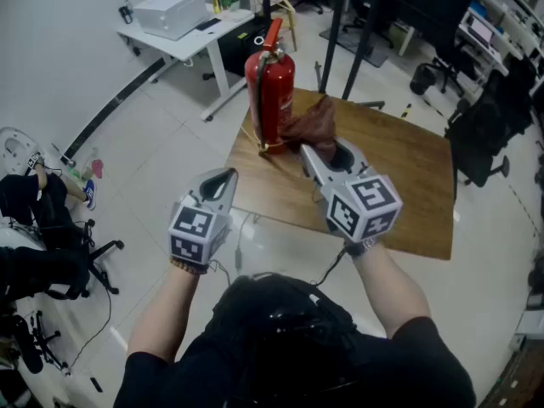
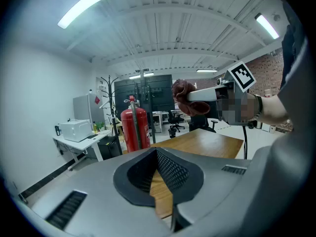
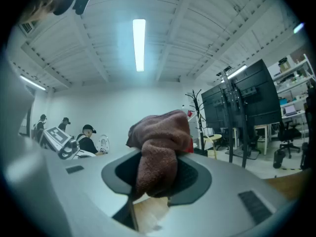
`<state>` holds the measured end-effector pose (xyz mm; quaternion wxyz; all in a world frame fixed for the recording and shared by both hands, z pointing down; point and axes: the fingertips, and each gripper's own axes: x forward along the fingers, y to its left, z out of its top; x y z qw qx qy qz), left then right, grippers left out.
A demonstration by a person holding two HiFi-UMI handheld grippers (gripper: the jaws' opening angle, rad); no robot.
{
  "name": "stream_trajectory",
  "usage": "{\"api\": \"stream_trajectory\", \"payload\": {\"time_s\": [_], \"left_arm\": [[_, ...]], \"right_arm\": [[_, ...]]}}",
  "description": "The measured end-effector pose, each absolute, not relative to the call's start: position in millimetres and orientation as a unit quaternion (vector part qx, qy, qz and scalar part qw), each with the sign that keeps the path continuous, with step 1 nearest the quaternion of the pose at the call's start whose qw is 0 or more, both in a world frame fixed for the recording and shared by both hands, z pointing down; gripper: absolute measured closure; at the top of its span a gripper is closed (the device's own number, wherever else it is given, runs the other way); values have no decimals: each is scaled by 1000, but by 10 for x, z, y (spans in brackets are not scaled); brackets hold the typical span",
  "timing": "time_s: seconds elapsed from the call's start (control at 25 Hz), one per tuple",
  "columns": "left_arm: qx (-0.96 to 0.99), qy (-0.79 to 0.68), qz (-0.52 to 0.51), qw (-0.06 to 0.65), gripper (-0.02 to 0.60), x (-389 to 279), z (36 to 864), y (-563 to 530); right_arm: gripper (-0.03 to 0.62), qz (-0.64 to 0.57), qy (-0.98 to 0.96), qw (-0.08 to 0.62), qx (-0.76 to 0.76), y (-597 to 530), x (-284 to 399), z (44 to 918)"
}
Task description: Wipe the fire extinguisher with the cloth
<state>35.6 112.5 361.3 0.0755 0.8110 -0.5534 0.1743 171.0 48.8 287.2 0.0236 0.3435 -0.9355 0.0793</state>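
Our right gripper clenches the cloth in its fingers, the upright fire extinguisher just to its left; our left gripper, fingers closed on nothing, hangs farther back.

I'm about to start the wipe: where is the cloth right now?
In the head view the cloth is clamped in the right gripper, raised over the wooden table, just right of the fire extinguisher.
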Motion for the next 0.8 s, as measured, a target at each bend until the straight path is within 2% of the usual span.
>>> {"api": "stream_trajectory", "payload": {"time_s": [0.44,0.8], "left_arm": [[814,-554,164,66,581,251,3556,738],[823,-547,142,57,581,-303,3419,288]], "right_arm": [[431,12,-943,43,330,-82,1415,2442],[431,-7,-937,72,342,-853,987,2062]]}}
